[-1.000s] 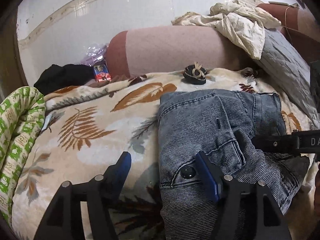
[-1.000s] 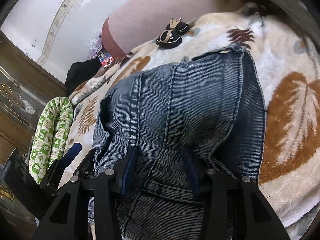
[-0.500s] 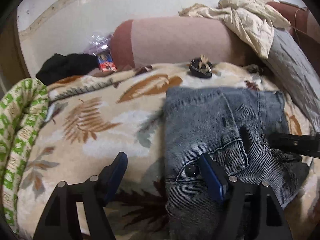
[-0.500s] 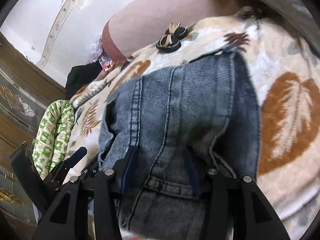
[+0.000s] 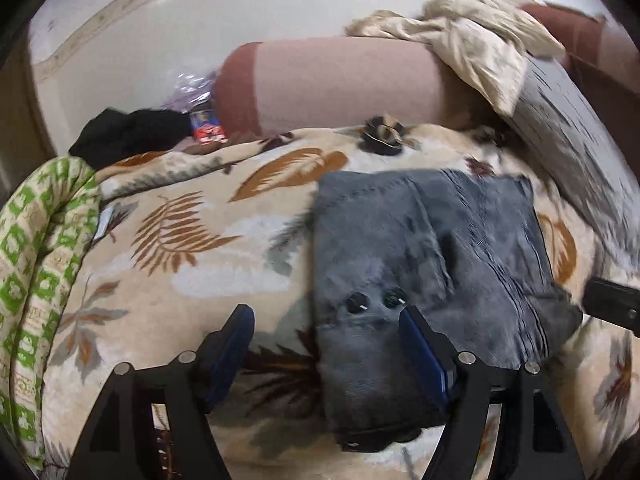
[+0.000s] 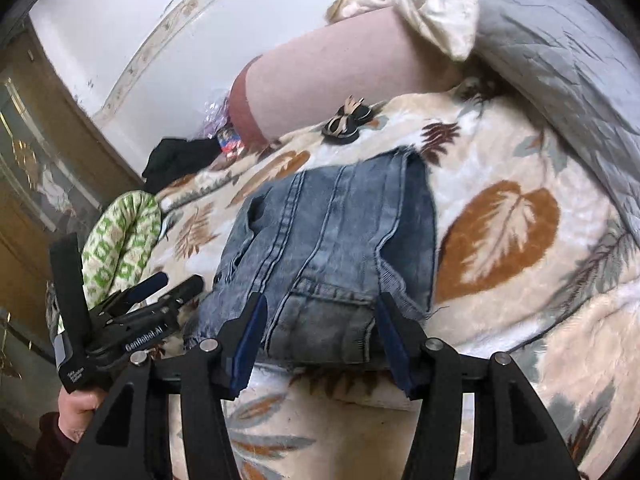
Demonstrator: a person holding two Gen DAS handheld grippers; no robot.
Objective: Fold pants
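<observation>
The blue-grey denim pants (image 5: 424,264) lie folded into a compact bundle on the leaf-patterned blanket (image 5: 192,248). They also show in the right wrist view (image 6: 336,248). My left gripper (image 5: 326,324) is open, hovering over the bundle's near left edge, holding nothing. My right gripper (image 6: 318,314) is open just behind the bundle's near edge, holding nothing. The left gripper's body shows in the right wrist view (image 6: 132,320), held in a hand.
A pink bolster (image 5: 344,80) lies at the back with a cream cloth (image 5: 476,40) draped on it. A grey quilt (image 5: 576,136) is at right, a green patterned roll (image 5: 44,248) at left. A black bow hair clip (image 5: 382,136) and black clothing (image 5: 132,134) lie behind.
Both grippers have pulled back from the pants toward the near edge. The right gripper's jaws, earlier close on the denim, now stand open and clear of it.
</observation>
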